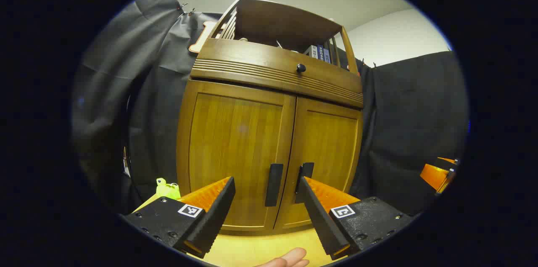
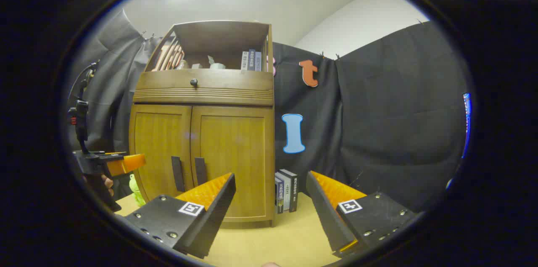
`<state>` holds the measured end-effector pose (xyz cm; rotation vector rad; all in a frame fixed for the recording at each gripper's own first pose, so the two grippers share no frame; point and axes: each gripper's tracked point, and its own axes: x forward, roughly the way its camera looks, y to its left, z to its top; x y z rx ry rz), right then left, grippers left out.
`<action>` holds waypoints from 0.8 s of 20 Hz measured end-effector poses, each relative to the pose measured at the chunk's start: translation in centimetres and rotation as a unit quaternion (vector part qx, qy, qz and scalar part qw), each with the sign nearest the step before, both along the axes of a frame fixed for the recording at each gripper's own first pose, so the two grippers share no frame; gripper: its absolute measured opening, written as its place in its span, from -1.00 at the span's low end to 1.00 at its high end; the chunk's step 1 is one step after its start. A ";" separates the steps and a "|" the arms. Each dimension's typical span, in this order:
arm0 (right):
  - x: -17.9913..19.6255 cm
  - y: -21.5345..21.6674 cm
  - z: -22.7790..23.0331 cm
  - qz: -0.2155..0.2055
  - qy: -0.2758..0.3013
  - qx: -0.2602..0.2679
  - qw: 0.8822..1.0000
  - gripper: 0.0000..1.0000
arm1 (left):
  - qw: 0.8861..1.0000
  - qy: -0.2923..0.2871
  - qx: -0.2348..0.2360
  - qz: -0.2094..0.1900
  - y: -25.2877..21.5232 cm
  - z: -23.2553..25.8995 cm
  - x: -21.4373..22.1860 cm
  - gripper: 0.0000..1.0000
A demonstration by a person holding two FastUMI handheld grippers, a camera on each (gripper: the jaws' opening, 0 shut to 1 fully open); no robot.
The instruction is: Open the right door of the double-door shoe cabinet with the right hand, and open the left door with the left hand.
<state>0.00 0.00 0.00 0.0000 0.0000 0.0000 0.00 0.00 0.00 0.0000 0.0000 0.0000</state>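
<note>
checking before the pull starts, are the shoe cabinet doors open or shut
Both shut: the left door and right door lie flush, meeting at the centre seam, with both handles side by side.

Shoe cabinet [image 2: 201, 149] doors closed, right tool [image 2: 271, 183] spread wide, books [image 2: 286, 190] beside

right claw [image 1: 439, 174]: mostly cut off at edge | shelf items [image 2: 210, 64]: too small to identify
</note>
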 end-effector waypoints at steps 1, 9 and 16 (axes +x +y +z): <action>0.0 0.0 0.1 -0.002 -0.001 -0.002 1.000 1.00 | 1.000 -0.001 0.001 0.000 0.0 0.0 0.0 0.82; 0.1 0.2 -0.3 0.009 0.000 -0.013 1.000 1.00 | 1.000 -0.017 0.009 -0.012 -0.3 1.2 -0.9 0.80; 3.6 0.2 -1.3 0.018 0.012 0.016 1.000 0.99 | 1.000 -0.023 0.013 -0.016 0.1 1.5 -0.8 0.80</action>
